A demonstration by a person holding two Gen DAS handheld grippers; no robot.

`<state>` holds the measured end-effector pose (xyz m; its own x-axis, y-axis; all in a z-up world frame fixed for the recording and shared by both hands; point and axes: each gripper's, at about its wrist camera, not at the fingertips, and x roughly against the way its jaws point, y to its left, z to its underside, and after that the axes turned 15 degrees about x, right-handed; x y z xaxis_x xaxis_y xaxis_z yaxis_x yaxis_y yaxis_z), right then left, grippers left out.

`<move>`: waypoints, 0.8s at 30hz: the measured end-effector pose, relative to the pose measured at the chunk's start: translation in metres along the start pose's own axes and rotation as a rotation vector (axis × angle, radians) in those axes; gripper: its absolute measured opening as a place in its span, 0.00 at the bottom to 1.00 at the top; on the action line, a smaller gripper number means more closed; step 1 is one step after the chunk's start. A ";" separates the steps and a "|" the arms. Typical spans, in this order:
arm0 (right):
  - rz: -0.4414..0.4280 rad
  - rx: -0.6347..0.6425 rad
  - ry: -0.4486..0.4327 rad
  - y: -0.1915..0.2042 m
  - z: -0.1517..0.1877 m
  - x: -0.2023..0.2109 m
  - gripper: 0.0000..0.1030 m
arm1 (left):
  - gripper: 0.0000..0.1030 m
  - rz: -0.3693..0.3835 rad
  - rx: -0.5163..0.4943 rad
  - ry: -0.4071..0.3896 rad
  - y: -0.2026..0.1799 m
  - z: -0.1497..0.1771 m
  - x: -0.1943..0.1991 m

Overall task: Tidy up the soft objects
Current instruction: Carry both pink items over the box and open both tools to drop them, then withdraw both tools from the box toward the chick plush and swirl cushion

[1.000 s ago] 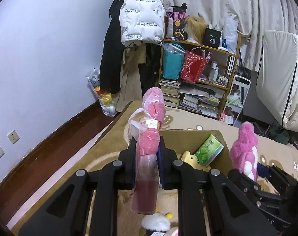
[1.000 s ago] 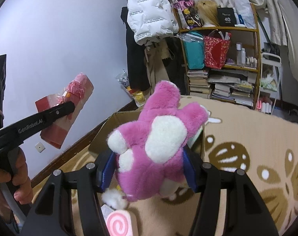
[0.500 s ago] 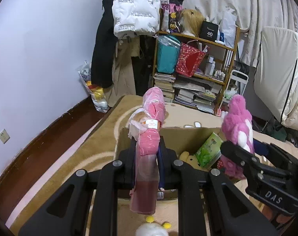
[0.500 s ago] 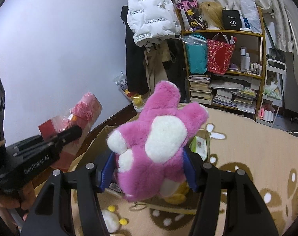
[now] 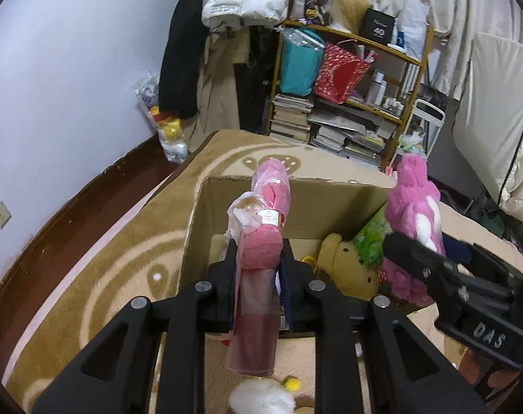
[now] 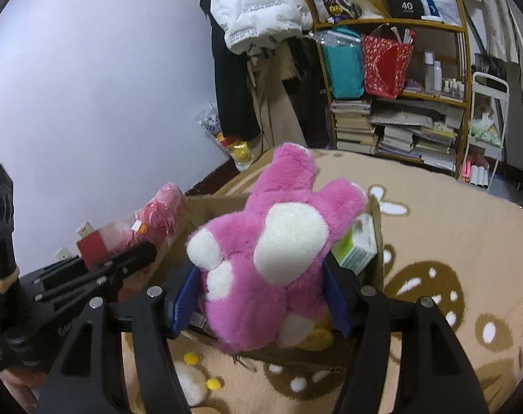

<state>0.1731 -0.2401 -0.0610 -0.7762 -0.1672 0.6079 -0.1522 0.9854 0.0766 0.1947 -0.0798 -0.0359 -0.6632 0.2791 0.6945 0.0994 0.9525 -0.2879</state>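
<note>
My left gripper [image 5: 258, 258] is shut on a pink wrapped bundle in clear plastic [image 5: 265, 238], held upright over the near left part of an open cardboard box [image 5: 206, 207]. My right gripper [image 6: 259, 296] is shut on a pink plush toy with white patches [image 6: 278, 241], held over the box's right side; the toy also shows in the left wrist view [image 5: 415, 214]. Inside the box lie a yellow bear plush [image 5: 347, 262] and a green tissue pack [image 5: 372, 234]. The bundle shows in the right wrist view [image 6: 140, 224] too.
The box stands on a beige patterned rug [image 6: 451, 241]. A white fluffy toy with yellow pompoms [image 5: 261, 396] lies on the rug in front of the box. A cluttered shelf [image 5: 347, 86], hanging coats [image 5: 240, 0] and a wall stand behind.
Both grippers have moved forward and down with their loads, from short of the box to over its opening. The white fluffy toy has slipped toward the frame's bottom edge.
</note>
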 end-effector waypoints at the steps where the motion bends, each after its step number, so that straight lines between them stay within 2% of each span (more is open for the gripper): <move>1: -0.004 0.004 0.008 0.001 0.001 -0.001 0.68 | 0.21 -0.006 0.009 0.007 0.002 0.000 -0.002; 4: 0.004 0.013 0.026 0.003 0.007 -0.001 0.69 | 0.21 -0.018 0.023 0.026 0.006 0.001 -0.005; 7: 0.003 0.006 0.042 0.002 0.012 0.001 0.71 | 0.26 -0.019 0.039 0.028 0.010 0.000 -0.003; 9: -0.004 0.003 0.042 0.002 0.014 0.003 0.76 | 0.41 -0.017 0.044 0.006 0.010 -0.002 0.002; 10: -0.004 0.005 0.042 0.003 0.014 0.004 0.78 | 0.55 -0.020 0.044 -0.010 0.010 -0.002 0.005; 11: -0.001 0.007 0.040 0.003 0.014 0.005 0.81 | 0.63 -0.021 0.044 -0.026 0.009 -0.003 0.008; 13: 0.003 0.005 0.036 0.004 0.013 0.008 0.87 | 0.68 -0.029 0.041 -0.058 0.010 -0.005 0.016; 17: 0.012 -0.008 0.025 0.003 0.012 0.016 0.99 | 0.86 -0.056 0.047 -0.068 0.015 -0.008 0.024; 20: 0.024 -0.010 0.022 0.003 0.011 0.023 1.00 | 0.95 -0.091 0.061 -0.091 0.021 -0.010 0.032; 24: 0.039 -0.003 0.026 0.003 0.010 0.034 1.00 | 0.97 -0.111 0.067 -0.126 0.025 -0.013 0.049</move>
<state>0.1405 -0.2427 -0.0481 -0.7650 -0.1280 0.6311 -0.1205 0.9912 0.0549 0.1748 -0.0406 -0.0004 -0.7553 0.1511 0.6378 -0.0265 0.9652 -0.2601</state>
